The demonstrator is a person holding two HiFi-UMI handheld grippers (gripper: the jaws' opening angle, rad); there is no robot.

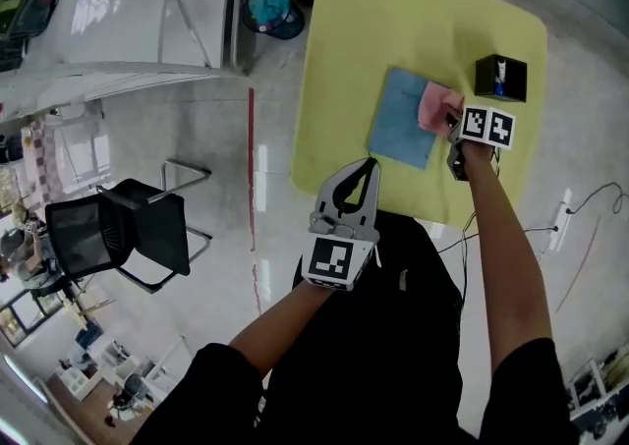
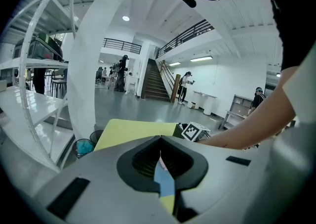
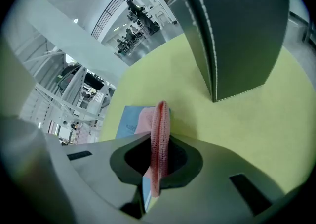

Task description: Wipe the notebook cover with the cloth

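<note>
A blue notebook point(image 1: 401, 119) lies flat on the yellow table point(image 1: 344, 60). A pink cloth point(image 1: 437, 105) rests on the notebook's right edge, and my right gripper point(image 1: 453, 121) is shut on it. In the right gripper view the cloth point(image 3: 159, 134) stands as a folded ridge clamped between the jaws, with the notebook point(image 3: 129, 122) just beyond. My left gripper point(image 1: 371, 164) hovers at the table's near edge, short of the notebook, shut and holding nothing. In the left gripper view, a sliver of the notebook point(image 2: 165, 184) shows below the left gripper's point(image 2: 160, 139) closed tips.
A black box point(image 1: 500, 77) with white stitching stands on the table right of the cloth, and looms close in the right gripper view point(image 3: 237, 35). On the floor are a black chair point(image 1: 128, 227) at the left and a waste bin point(image 1: 273, 11) beside the table's far corner.
</note>
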